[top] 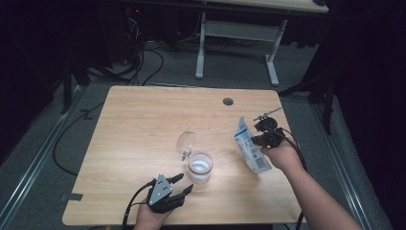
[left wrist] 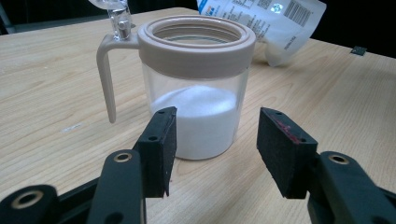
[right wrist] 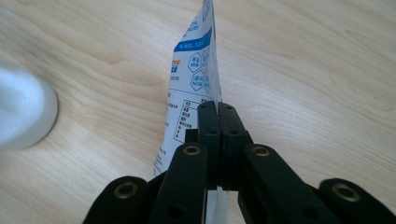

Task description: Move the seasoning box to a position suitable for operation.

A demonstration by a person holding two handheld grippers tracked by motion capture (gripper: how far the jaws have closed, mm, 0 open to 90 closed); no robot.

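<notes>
A clear jar with a beige collar stands mid-table, holding white powder, its clear lid flipped up behind it. In the left gripper view the jar is just beyond my left gripper, whose jaws stand open with nothing between them. From above, the left gripper sits at the front edge, pointing at the jar. My right gripper is shut on a white and blue pouch, held upright to the right of the jar. The right gripper pinches the pouch by its thin edge.
The wooden table has a round cable hole near its far edge. Behind it stand a white desk frame and loose cables on the floor. Bare tabletop lies left of the jar.
</notes>
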